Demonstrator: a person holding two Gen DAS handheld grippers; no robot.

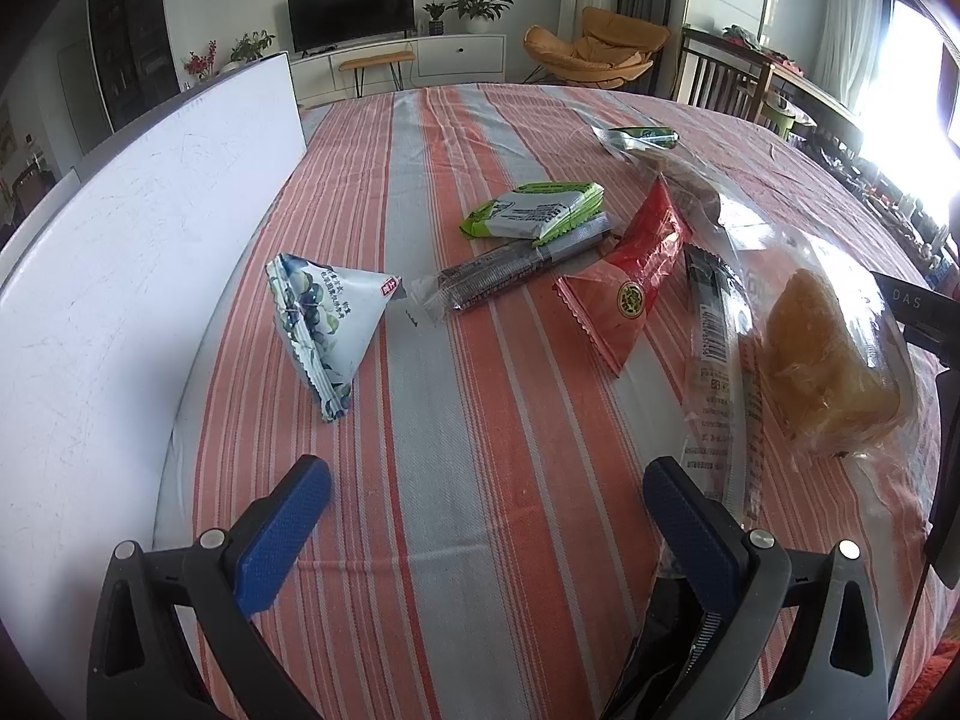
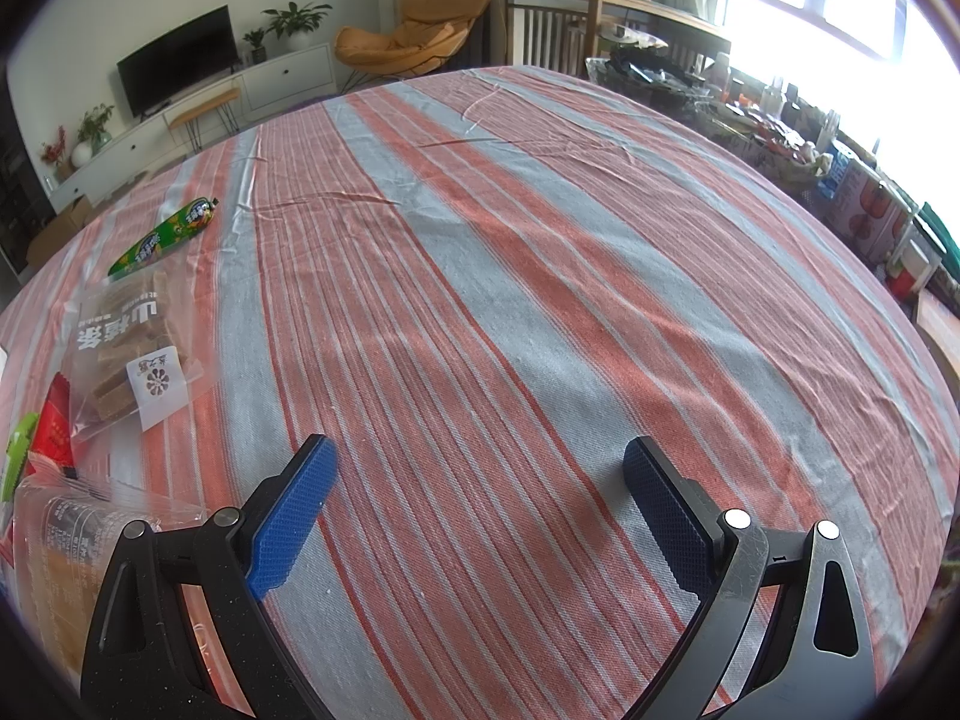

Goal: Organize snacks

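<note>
Looking near to far, roughly:

left hand-held gripper (image 1: 486, 489): spread wide, nothing between the blue pads, hanging just over the striped cloth (image 1: 480, 420). A long clear wrapper (image 1: 714, 372) runs down beside its right finger, can't tell if they touch.

right hand-held gripper (image 2: 480, 471): also spread wide, empty, over a bare stretch of cloth, with the snacks off to its left.

bread (image 1: 834, 360): golden bun in a clear bag, right side of the left wrist view, resting on the table just beside the long wrapper.

red pack (image 1: 636, 282): flat on the table, between the long wrapper and the dark stick.

blue pack (image 1: 324, 324): pyramid-shaped, standing near the white board (image 1: 120, 276) on the left, apart from the others.

dark stick (image 1: 516, 270): long foil snack lying crosswise mid-table, its far end just beside the green pack.

green pack (image 1: 534, 210): flat, behind the dark stick.

brown bars (image 2: 132, 348): clear bag of brown pieces, left edge of the right wrist view, next to the red pack.

sausage (image 2: 165, 234): green tube, farthest snack, lying alone beyond the brown bars.

background: TV (image 1: 351, 9), plants, orange chair (image 1: 594, 48), bright window on the right.
</note>
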